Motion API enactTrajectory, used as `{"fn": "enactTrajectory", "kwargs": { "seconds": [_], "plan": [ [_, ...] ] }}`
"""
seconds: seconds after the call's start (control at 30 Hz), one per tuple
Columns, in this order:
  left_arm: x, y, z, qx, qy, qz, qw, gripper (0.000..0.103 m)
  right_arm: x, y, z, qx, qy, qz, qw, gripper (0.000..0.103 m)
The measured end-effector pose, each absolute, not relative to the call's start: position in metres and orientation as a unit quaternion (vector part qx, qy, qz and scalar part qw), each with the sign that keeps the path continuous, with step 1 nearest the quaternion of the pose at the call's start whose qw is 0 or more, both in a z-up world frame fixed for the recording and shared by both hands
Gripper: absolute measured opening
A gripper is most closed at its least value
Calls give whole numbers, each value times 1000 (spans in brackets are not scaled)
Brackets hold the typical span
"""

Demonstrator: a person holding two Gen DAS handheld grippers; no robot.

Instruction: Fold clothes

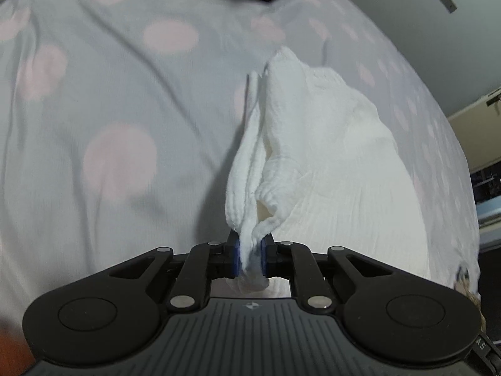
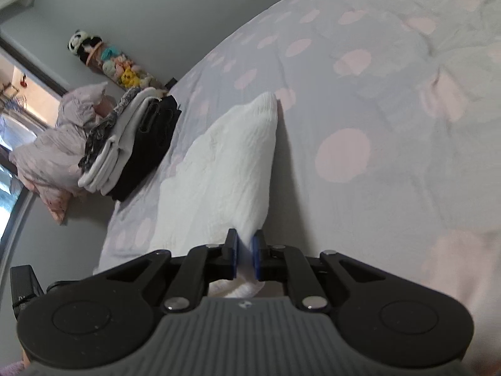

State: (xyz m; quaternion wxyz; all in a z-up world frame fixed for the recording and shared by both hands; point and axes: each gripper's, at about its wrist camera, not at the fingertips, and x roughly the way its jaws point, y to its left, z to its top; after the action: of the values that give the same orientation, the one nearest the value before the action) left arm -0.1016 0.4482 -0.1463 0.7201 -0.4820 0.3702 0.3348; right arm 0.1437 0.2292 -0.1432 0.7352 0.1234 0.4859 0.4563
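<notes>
between the blue pads: the left gripper [image 1: 250, 252] was clamped on a bunched twist of the white garment [image 1: 328, 144]; several layers were squeezed together there, not one clean edge.
right fingers: the right gripper [image 2: 244, 255] was pinched narrow on a thin edge of the same white garment [image 2: 219, 169], with cloth poking out behind the pads.
garment position: it ran away from both grips and draped down onto the spotted bedcover [image 1: 109, 100], its far corner resting on the cover, near a pink dot.
risk, left grip: that wad looked uneven. i judged a loose layer could slide free under a pull, and the fold would then come out lopsided.
risk, right grip: the bite seemed shallow, so a quick lift might tug the edge out from between the pads.
risk, drag: the far corner lying on the bedcover could catch and wrinkle, or pull the cover up with it, if the hands moved unevenly.
risk, neighbours: a stack of folded clothes [image 2: 131, 147] sat well apart toward the wall, beside a crumpled pink pillow [image 2: 53, 150]. a wide swing could nudge it, though that seemed unlikely.
further out: soft toys [image 2: 109, 59] stood lined along the wall.
writing: only a small round emblem showed on each gripper body; some tiny characters at the left wrist view's lower right edge were too small to read.
</notes>
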Motion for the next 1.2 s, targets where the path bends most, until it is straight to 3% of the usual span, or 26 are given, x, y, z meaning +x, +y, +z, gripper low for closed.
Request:
{"fn": "enactTrajectory", "kwargs": {
  "seconds": [0.5,0.63,0.8,0.97,1.2],
  "plan": [
    [-101,387,-142,-445,452,332,699,18,106,165,-137,-22,500,429,752,12],
    [-111,386,-130,-448,437,333,705,26,103,159,-137,-52,485,418,767,16],
    [-114,388,-114,-437,417,345,718,28,106,143,-129,-39,464,416,781,24],
    [-112,392,-99,-418,395,353,738,34,110,142,-125,-24,443,416,794,24],
    [-106,422,-98,-422,369,355,748,35,112,171,-117,-46,393,423,815,24]
  ]
}}
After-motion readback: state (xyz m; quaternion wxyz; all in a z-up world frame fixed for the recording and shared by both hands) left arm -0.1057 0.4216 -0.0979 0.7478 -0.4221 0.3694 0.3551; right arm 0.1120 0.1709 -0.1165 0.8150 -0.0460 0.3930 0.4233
